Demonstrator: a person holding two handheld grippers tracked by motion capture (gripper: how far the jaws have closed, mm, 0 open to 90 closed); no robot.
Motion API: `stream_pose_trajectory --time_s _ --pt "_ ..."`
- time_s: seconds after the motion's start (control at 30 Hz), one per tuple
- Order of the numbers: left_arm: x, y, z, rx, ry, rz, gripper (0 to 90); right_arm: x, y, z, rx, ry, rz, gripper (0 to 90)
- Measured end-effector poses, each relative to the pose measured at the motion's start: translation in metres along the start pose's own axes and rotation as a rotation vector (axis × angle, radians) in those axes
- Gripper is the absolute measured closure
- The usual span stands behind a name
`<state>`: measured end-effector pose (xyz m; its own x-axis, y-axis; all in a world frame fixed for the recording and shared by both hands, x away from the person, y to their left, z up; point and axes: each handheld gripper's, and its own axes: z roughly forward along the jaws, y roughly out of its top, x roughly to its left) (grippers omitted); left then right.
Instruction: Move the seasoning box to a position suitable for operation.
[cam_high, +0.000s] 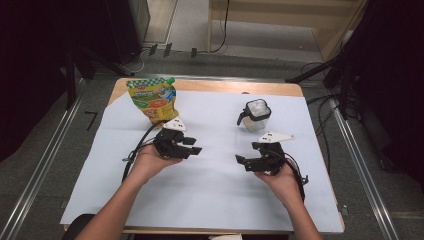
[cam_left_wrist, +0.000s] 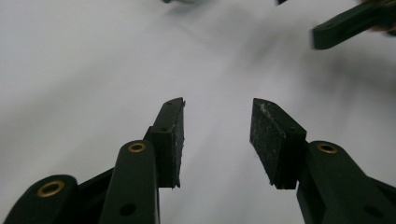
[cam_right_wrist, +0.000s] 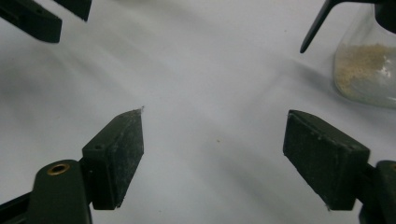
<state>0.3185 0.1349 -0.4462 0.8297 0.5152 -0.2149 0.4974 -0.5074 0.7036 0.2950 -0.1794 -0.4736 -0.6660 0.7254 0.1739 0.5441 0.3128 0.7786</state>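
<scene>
Showing jar (cam_right_wrist: 366, 74) grains close-up

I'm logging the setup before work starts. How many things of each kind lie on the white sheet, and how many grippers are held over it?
Refill pouches: 1, the yellow pouch
Jars: 1, the clear jar with a black lid
Grippers: 2, left gripper and right gripper, both open and empty
Total: 4
</scene>
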Motion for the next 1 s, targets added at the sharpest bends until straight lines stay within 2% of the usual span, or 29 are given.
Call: stream_pose_trajectory --time_s 0.03,0.13,0.3,0.37,0.5,0.53,0.63,0.77,0.87,1.0 --pt "-0.002 -0.001 0.001 0.004 -0.003 0.013 56.0 0.001 0.0 0.0 -0.006 0.001 -0.012 23.0" --pt "-0.005 -0.006 0.0 0.006 0.024 0.055 55.8 0.003 0.002 0.001 -0.012 0.0 -0.039 25.7" --pt "-0.007 -0.01 -0.004 0.005 0.031 0.067 54.8 0.004 0.004 0.003 -0.021 0.018 -0.053 30.0" --pt "-0.008 -0.012 -0.007 -0.012 0.033 0.08 54.4 0.005 0.004 0.003 -0.022 0.013 -0.062 30.7" --pt "-0.007 -0.012 -0.011 -0.026 0.027 0.077 52.7 0.005 0.004 0.003 -0.023 0.013 -0.081 34.2" --pt "-0.004 -0.013 -0.012 -0.014 0.024 0.058 52.5 0.005 0.005 0.003 -0.025 0.019 -0.074 36.0" --pt "0.001 -0.014 -0.012 -0.006 0.007 0.036 51.9 0.003 0.005 0.002 -0.022 0.032 -0.06 39.3" --pt "0.002 -0.014 -0.01 0.008 0.005 0.036 50.5 0.003 0.004 0.0 -0.017 0.036 -0.064 42.9" --pt "0.0 -0.013 -0.008 0.012 0.001 0.042 50.4 0.003 0.005 -0.001 -0.01 0.036 -0.046 45.3" --pt "-0.001 -0.012 -0.007 0.013 -0.006 0.055 49.1 0.002 0.003 -0.004 -0.013 0.026 -0.061 49.8"
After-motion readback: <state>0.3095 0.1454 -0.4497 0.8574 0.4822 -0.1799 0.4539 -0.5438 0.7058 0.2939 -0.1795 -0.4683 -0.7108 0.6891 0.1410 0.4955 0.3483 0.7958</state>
